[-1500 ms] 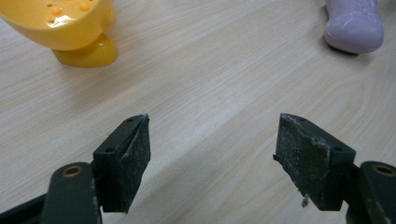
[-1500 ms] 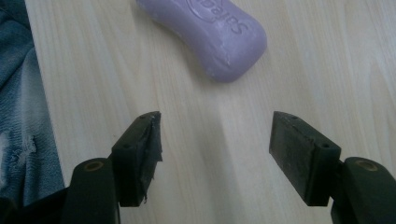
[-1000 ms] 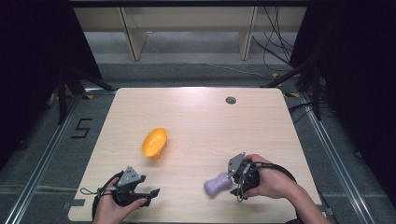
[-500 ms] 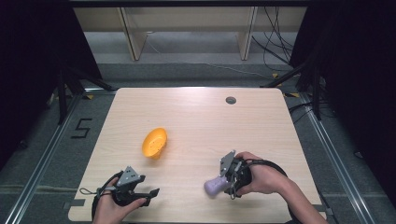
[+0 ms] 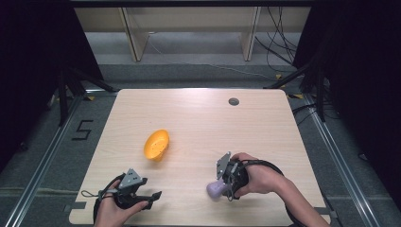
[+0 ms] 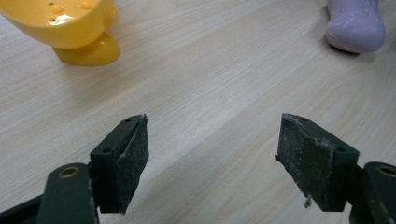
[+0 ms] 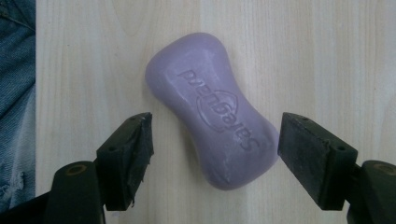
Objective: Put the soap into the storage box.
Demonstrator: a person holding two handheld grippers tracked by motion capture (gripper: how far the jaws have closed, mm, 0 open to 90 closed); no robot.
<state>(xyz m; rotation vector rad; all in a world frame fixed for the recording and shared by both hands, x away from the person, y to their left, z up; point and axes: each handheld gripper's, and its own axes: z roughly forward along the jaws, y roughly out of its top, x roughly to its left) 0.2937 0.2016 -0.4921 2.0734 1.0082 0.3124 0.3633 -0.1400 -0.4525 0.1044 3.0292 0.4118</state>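
Currently, the right tool (image 5: 221, 183) points down at the near right part of the worktop (image 5: 203, 118), held in the person's right hand (image 5: 255, 178). Its jaws are spread wide, one on each side of a purple soap bar (image 7: 215, 122), which lies flat on the worktop surface. In the right gripper view, the bar sits diagonally between the jaws, its embossed lettering facing up; the right jaw stands just beside the bar's lower end, and whether it touches cannot be told, while the left jaw stands apart from the bar. In the high view, the soap bar (image 5: 215, 189) shows just at the tip of the right tool, near the front edge of the worktop. The left tool (image 5: 150, 196) rests low at the near left corner of the worktop, held in the person's left hand (image 5: 116, 210); its jaws are spread with nothing between them. In the left gripper view, bare wood lies between the jaws, and an orange bowl-shaped dish (image 6: 70, 25) stands farther off at upper left. In the high view, the dish (image 5: 156, 144) sits left of centre on the worktop, well apart from the soap bar. A small dark round fitting (image 5: 233, 101) lies near the far edge.
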